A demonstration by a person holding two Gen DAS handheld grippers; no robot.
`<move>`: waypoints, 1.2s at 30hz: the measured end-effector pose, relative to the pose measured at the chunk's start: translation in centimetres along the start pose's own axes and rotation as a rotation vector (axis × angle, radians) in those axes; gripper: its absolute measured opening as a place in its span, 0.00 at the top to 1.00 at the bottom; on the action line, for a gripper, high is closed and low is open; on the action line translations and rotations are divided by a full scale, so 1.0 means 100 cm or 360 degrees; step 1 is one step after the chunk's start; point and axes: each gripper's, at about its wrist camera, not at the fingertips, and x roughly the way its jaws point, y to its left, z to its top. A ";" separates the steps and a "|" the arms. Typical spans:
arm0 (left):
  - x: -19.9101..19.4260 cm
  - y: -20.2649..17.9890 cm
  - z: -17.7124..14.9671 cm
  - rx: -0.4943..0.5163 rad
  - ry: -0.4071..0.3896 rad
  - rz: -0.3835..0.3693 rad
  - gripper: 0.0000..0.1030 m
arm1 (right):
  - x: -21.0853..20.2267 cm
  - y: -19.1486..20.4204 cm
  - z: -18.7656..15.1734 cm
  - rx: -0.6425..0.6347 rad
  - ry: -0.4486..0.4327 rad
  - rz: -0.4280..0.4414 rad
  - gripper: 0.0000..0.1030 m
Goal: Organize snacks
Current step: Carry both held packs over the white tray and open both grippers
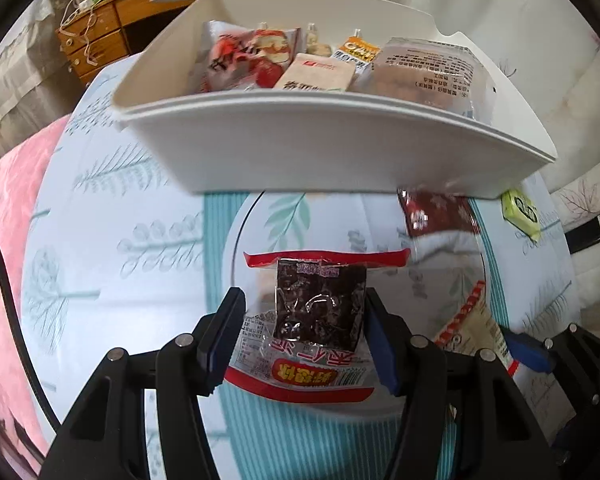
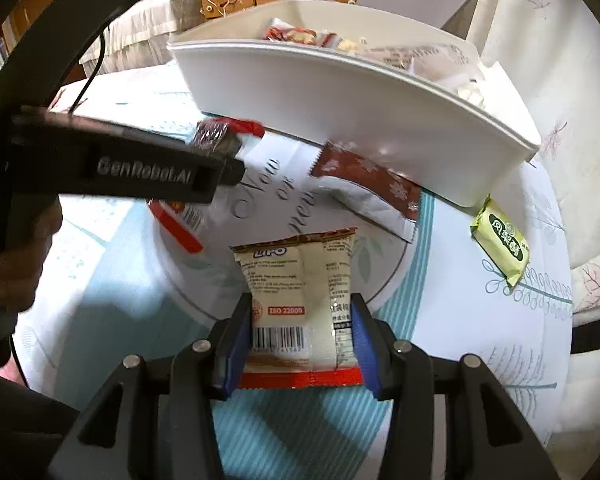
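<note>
Left tongs clamped on a clear red-trimmed snack packet with a dark block inside, blue pads pressed to both sides of it, held above the leaf-print tablecloth. Right tongs closed likewise on a cream Lipo biscuit packet, barcode and red lower seam showing between the pads.

Beyond both, a white plastic bin standing on the desk, already holding several packets: a red-and-white one at the left, a beige sachet in the middle, a clear bag with printed text at the right (a few smaller items behind, too small to name).

Left on the cloth: a dark red and white snowflake-print pouch just in front of the bin's near wall, and a yellow-green wrapped pastry near the bin's right corner, apart from the pouch.

Behind the desk, a wooden chest of drawers.

Seen from the right wrist, the left tongs' black body crossing the left side, marked GenRobot.AI.
</note>
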 end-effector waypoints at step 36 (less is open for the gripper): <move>-0.163 0.014 0.118 -0.0029 -0.0275 0.0006 0.44 | -0.122 -0.074 0.137 0.0158 -0.0421 -0.0220 0.54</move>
